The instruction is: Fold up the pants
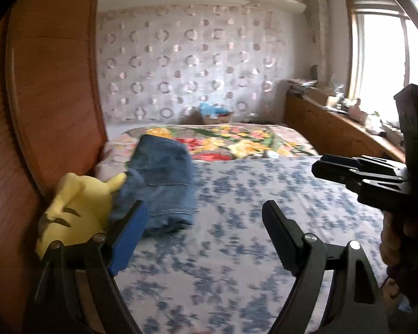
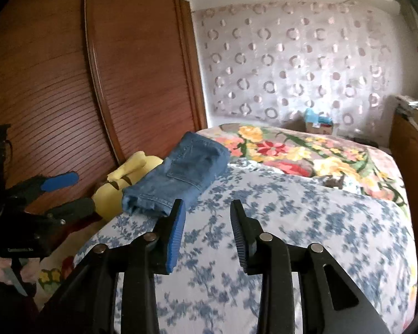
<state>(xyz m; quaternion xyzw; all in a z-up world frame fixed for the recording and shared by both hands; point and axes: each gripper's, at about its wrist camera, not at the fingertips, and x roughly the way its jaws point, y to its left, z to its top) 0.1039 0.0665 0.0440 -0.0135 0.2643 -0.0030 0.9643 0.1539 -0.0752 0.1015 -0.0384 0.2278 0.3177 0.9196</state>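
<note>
Daylight glares from the window (image 1: 381, 55); both fisheye views are soft, motion-blurred, dark-cornered.

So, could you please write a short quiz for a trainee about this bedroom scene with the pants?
1. True or false: the jeans lie folded on the blue-flowered sheet.
2. What touches the jeans on the wardrobe side? A) a yellow plush toy B) a pillow C) a shoe
3. Fill in: both the left hand-held gripper and the right hand-held gripper are ____ and hold nothing.

Key
1. True: they form a compact bundle near the sheet's edge.
2. A: the yellow plush toy lies against them, beside the wooden wardrobe.
3. Open.
</note>
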